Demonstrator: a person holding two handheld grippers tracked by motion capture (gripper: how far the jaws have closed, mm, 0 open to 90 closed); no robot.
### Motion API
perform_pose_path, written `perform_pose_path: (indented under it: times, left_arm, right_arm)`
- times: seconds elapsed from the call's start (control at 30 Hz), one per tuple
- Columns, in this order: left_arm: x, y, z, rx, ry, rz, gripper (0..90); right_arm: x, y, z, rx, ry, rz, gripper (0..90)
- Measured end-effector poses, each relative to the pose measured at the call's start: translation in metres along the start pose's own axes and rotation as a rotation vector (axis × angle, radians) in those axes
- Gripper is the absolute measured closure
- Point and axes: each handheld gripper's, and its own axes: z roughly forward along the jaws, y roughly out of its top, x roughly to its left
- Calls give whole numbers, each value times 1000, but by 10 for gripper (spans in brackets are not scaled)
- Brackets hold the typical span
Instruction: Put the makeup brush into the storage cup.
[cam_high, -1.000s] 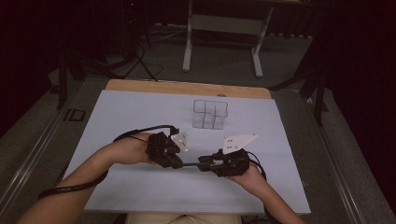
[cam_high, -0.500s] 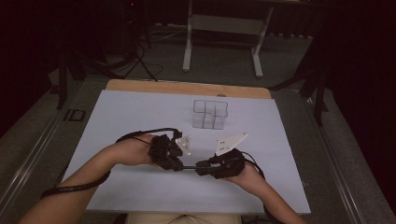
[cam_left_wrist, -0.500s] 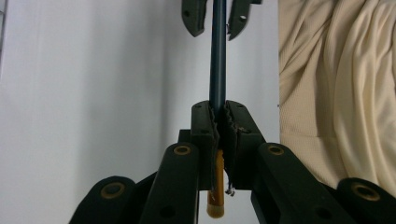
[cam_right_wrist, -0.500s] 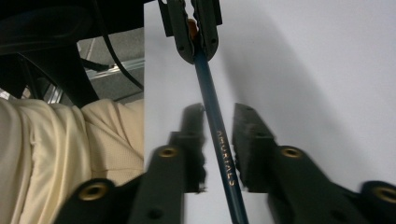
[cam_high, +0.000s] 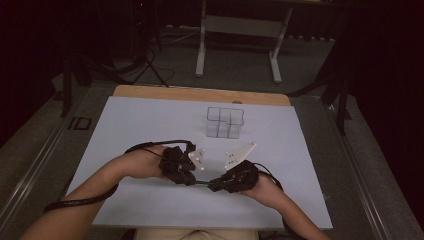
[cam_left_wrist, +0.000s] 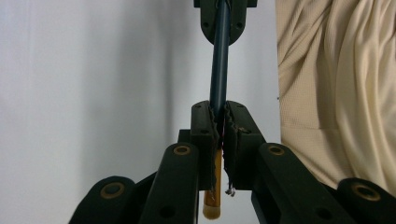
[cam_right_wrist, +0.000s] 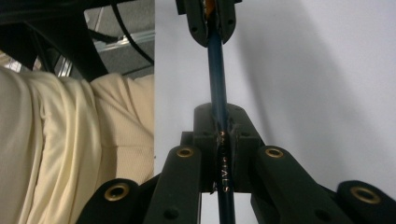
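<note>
So both tongs are on the same thing right now, a slim dark blue pencil with a tan wooden butt end (cam_left_wrist: 219, 70); it spans the gap between my hands like a little bridge, held up off the white sheet-covered bench (cam_high: 150, 125) near its front edge, close to my cream shirt (cam_left_wrist: 336, 93).

Left tongs (cam_high: 196, 179) are clenched on the butt end; in the left gripper view the pads pinch the shaft and the tan tip pokes out below them; the right tongs (cam_high: 212, 186) have just been closing and now they're clamped on the other stretch of the pencil (cam_right_wrist: 217, 88), with printed lettering showing between the pads in the right gripper view.

The relation that matters: the pencil's long axis runs straight from one set of tongs to the other, roughly across the bench and slightly slanted in the high view; each camera looks right down the shaft at the opposite jaws. So any pull, twist or handover happens along that line; neither hand is nearer, they share it. My guess is one side has to let go first, otherwise I'm just fighting myself.

The clear plastic compartment box (cam_high: 225, 121) sits further back, well apart from all this.
</note>
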Motion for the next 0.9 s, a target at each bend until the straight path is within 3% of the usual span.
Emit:
perform_pose_path:
  times: [0.07,0.23,0.43,0.47,0.6,0.7,0.73,0.83,0.9]
  left_arm:
    - [0,-2,1,-14,-8,33,840]
    - [3,-5,3,-46,-20,15,827]
    - [12,-20,-3,-199,3,-115,723]
    - [13,-23,-5,-239,6,-140,676]
    - [16,-37,-17,-395,27,-224,624]
    - [16,-51,-26,-530,60,-291,624]
    - [16,-55,-28,-561,88,-303,625]
    - [13,-65,-29,-624,116,-355,625]
    - [12,-70,-29,-633,127,-390,620]
  right_arm:
    - [0,0,0,9,18,3,850]
    - [0,-2,0,12,23,9,852]
    - [-2,-7,-6,-43,-11,27,852]
    - [-3,-9,-7,-51,-15,33,852]
    - [-5,-15,-10,-80,-51,51,852]
    - [-6,-21,-16,-134,-88,72,852]
    - [-6,-22,-17,-146,-100,76,852]
    - [-5,-22,-21,-174,-128,78,852]
    - [-4,-22,-23,-191,-144,77,852]
